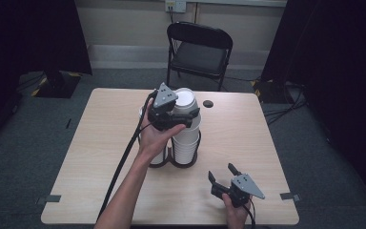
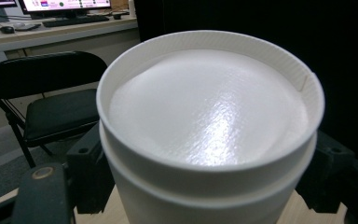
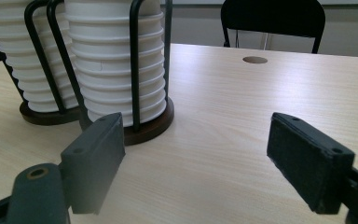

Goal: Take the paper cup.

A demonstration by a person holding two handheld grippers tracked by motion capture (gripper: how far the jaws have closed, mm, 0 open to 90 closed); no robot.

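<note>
Left gripper view shows my left gripper (image 2: 205, 186) clamped below the light, crushable white paper cup (image 2: 209, 107)'s stiffer rim.

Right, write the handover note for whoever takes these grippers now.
Left gripper: jaws on either side of the top cup of the right-hand stack, clamped on it as far as the views show.
Right gripper: open, holding nothing, low over the table near its front right.
Both stacks stand upside down in the black wire holder, the left stack beside the right one.
Done: top cup gripped. Left: probably lift it off the stack; it is not yet clear of it.
</note>
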